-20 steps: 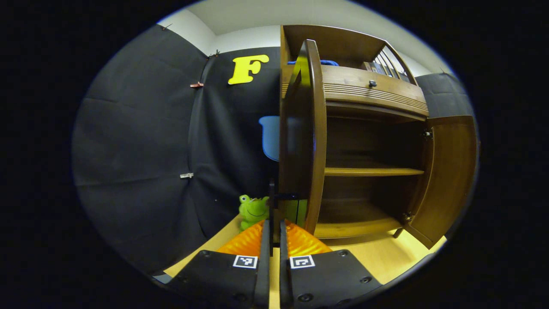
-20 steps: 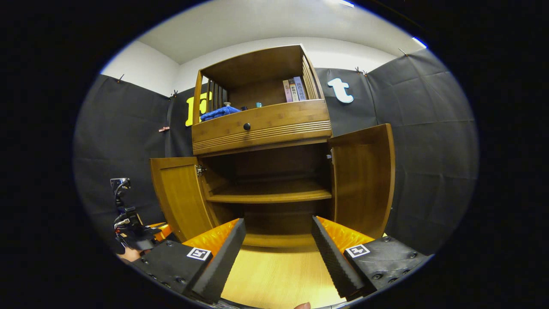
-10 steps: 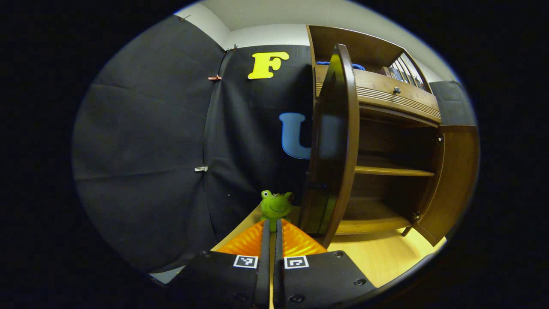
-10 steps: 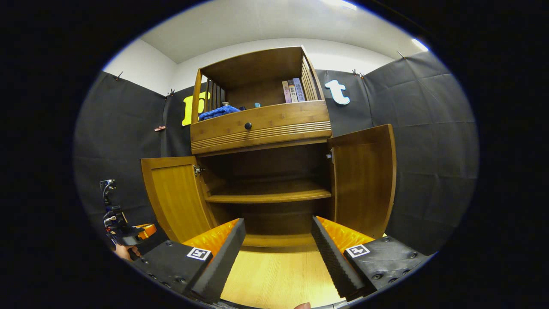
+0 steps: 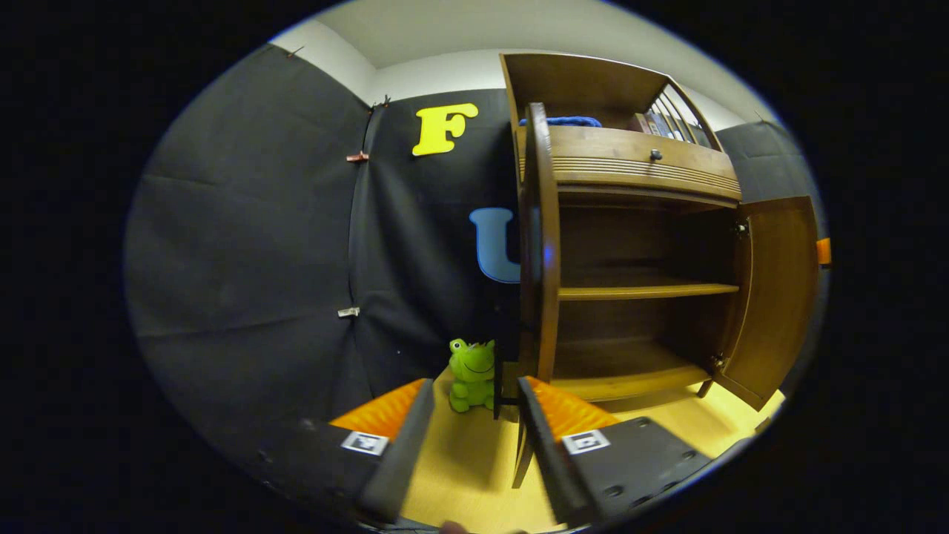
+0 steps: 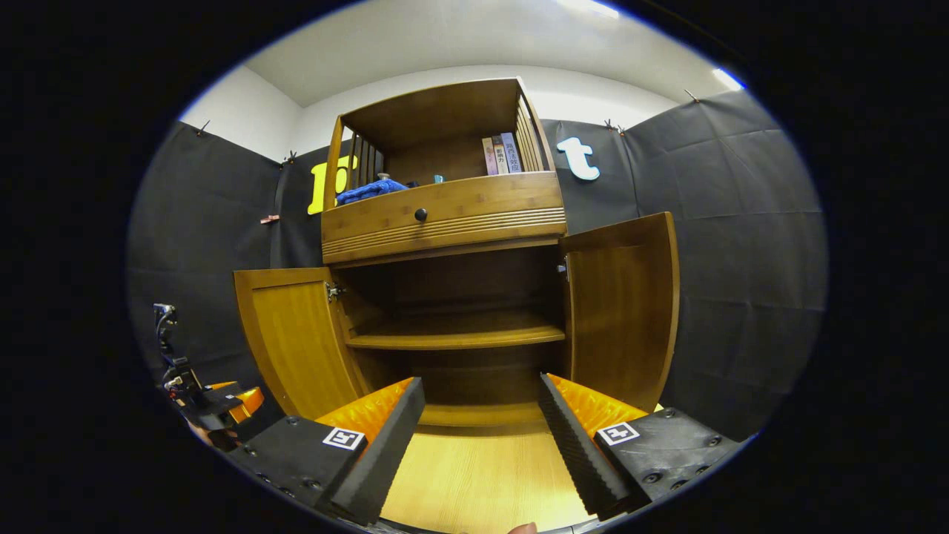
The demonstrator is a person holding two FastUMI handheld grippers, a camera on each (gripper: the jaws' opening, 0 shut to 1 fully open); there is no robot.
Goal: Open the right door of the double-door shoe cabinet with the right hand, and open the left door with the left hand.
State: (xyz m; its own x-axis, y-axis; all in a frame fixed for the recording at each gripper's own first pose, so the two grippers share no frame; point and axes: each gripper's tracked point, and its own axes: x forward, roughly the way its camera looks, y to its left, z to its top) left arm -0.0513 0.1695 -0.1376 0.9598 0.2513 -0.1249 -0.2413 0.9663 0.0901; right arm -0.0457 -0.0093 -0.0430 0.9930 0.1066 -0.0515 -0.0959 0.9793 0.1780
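Black cloth is backing the cabinet (image 6: 445,215); you are holding both grippers (image 5: 467,445) (image 6: 482,437) agape before it, doors (image 5: 540,245) (image 6: 623,304) swung wide.

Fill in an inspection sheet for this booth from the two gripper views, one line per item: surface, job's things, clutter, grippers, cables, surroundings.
Surface: pale wood floor before the cabinet.
Job's things: shoe cabinet; left door and right door both swung open; inner shelf bare.
Clutter: green frog toy beside the left door; blue cloth and books in the top compartment.
Grippers: left gripper open, holding nothing; right gripper open, holding nothing.
Cables: nothing seen.
Surroundings: black cloth wall, white ceiling.
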